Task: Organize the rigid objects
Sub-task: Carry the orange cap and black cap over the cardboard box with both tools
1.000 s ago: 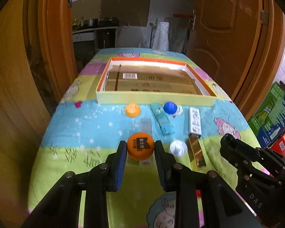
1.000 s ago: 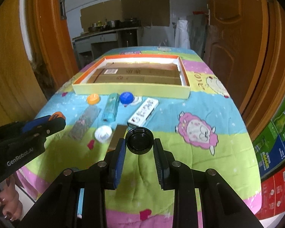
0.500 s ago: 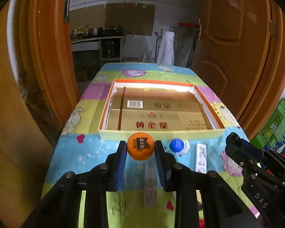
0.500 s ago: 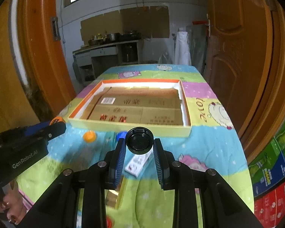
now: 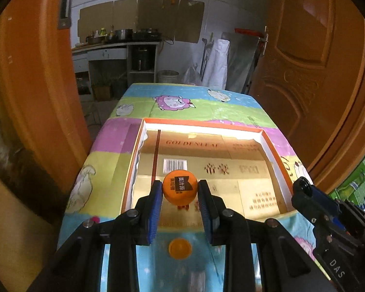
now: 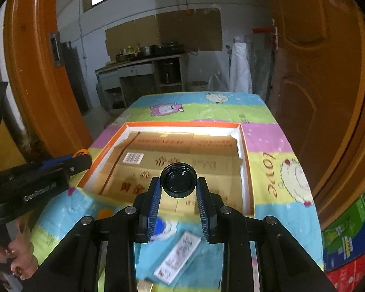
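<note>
My left gripper (image 5: 180, 191) is shut on an orange bottle cap (image 5: 180, 190) with a dark label, held above the near edge of the shallow orange-rimmed box (image 5: 204, 123). My right gripper (image 6: 178, 184) is shut on a black ribbed cap (image 6: 178, 181), also above the near part of that box (image 6: 182, 123). The box floor is gold printed cardboard with a barcode. The right gripper's body (image 5: 328, 209) shows at the right of the left wrist view; the left gripper's body (image 6: 39, 175) shows at the left of the right wrist view.
On the cartoon-print tablecloth (image 5: 104, 146) in front of the box lie a second orange cap (image 5: 179, 248), a blue cap (image 6: 159, 225) and a flat white packet (image 6: 177, 255). Orange doors stand on both sides. Stacked cartons (image 6: 348, 241) sit right of the table.
Both grippers have moved forward and up with their caps, from over the loose items to above the box's near edge. The items on the cloth now lie under and behind the fingers.
</note>
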Motion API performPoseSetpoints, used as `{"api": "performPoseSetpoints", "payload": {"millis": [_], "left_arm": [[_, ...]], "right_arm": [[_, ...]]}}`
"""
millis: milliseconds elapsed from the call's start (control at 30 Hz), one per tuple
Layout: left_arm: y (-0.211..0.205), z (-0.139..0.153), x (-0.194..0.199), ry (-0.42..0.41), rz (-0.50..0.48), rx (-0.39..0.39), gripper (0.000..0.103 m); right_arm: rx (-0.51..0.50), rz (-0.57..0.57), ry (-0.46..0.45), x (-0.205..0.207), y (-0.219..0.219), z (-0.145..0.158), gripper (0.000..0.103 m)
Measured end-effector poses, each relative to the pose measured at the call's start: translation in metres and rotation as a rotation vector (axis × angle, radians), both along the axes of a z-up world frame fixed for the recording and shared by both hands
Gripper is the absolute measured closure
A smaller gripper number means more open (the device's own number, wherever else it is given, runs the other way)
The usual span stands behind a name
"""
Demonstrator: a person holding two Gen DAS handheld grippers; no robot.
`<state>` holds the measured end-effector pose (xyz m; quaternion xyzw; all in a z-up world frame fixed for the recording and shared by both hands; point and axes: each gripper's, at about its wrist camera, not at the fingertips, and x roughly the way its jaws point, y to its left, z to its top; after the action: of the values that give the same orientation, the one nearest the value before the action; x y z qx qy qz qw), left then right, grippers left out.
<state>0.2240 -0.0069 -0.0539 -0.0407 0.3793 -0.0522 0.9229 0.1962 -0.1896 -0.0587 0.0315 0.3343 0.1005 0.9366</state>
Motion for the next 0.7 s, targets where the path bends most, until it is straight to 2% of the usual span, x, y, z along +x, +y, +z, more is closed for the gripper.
{"api": "performPoseSetpoints", "payload": {"millis": [567,700], "left_arm": [[-0.014,-0.014,0.098,0.068,-0.006,0.079,0.073],[-0.025,-0.022,0.122,0.091,-0.032,0.101,0.073]], "right_arm": [[-0.009,0.044,0.073,0.103,0.001,-0.014,0.073],[-0.009,0.040,0.107,0.129,-0.001,-0.020,0.073]]}}
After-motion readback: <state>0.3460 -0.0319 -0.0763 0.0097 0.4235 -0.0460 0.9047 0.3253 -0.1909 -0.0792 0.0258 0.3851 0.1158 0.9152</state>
